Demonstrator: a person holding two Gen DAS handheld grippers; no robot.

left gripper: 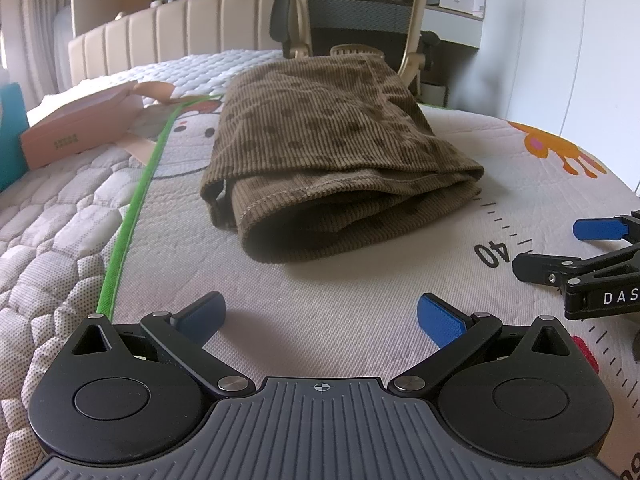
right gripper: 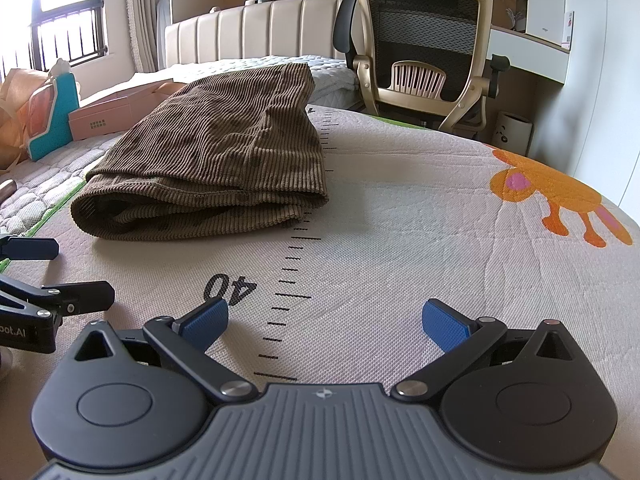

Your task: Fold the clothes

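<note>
A brown corduroy garment (left gripper: 320, 152) lies folded on the mat (left gripper: 360, 292). The left gripper (left gripper: 320, 316) and right gripper (right gripper: 326, 320) are held spread wide, empty. Folding appears finished; only release remains.

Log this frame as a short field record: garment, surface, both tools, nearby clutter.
garment: brown dotted corduroy garment, folded in layers, lying flat, untouched
surface: quilted play mat with printed ruler marks and an orange cartoon animal
left tool: open, empty, short of the garment's near edge
right tool: open, empty, over the ruler marks, garment ahead to its left
clutter: pink cardboard box left of the garment; beige mesh office chair behind the mat
</note>
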